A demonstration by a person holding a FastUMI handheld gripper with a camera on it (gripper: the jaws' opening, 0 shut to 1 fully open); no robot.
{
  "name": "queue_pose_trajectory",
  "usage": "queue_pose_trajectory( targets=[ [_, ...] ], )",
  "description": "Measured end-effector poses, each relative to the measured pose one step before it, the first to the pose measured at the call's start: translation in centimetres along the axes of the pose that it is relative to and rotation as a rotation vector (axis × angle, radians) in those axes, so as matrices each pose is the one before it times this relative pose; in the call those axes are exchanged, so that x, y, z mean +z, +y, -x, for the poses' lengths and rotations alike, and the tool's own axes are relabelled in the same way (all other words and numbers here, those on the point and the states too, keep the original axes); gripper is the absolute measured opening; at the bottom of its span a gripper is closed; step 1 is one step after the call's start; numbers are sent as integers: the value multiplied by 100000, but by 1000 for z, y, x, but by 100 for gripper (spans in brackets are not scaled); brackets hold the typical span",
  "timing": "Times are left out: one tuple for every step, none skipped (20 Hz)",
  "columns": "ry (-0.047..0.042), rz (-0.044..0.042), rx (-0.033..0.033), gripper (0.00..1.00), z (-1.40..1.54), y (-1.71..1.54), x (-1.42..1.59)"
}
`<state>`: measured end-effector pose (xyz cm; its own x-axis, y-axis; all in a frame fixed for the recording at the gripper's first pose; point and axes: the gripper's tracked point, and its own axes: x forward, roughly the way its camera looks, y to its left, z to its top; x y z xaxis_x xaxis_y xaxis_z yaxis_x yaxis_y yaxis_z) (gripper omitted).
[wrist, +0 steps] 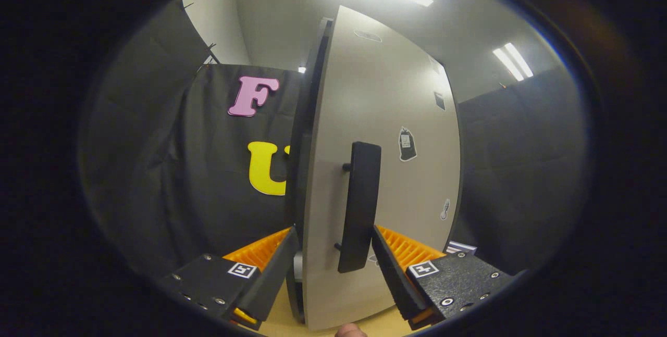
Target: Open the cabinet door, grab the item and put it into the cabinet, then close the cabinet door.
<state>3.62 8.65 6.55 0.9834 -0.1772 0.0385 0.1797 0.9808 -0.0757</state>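
My fingers (333,259) are spread wide on both sides of the cabinet door (385,118), gripping nothing, and the handle (359,207) sits between them. If I squeeze crooked, I might slip off the handle, and the door seems partly open. I can't tell where the item is.

The pale grey, flat-panelled cabinet door (385,118) is showing a plain matt face with no grain, edged in black along its near side. The long matt black bar handle (359,207) is standing out dark against it at the 6 o'clock part of the panel. Small black-and-white stickers (407,144) are dotting the panel toward 3 o'clock of the handle. The claw (333,253) is carrying small black-and-white square markers on its black textured housings, with the handle and door edge between its parted fingers. The light tan wooden worktop (385,324) is glowing warm beneath.
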Motion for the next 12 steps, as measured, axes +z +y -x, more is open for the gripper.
queue_pose_trajectory(
  targets=[
    [880,-835,1862,92,-107,90,-202],
    [2034,-1429,2416,92,-71,147,-502],
    [2771,-1988,2960,92,222,-68,-754],
    [2349,-1518,2196,92,177,-187,-573],
    [1546,-944,1269,92,278,-699,-270],
    [640,-1468,1504,92,350,-694,2],
    [73,-1727,1622,93,503,-700,214],
    [83,-945,1571,92,426,-682,295],
    [184,-490,3663,92,405,-435,208],
    [570,463,3679,92,442,-324,196],
    [349,-15,2964,92,608,-770,267],
    [360,-549,1995,92,497,-868,322]
  ],
)
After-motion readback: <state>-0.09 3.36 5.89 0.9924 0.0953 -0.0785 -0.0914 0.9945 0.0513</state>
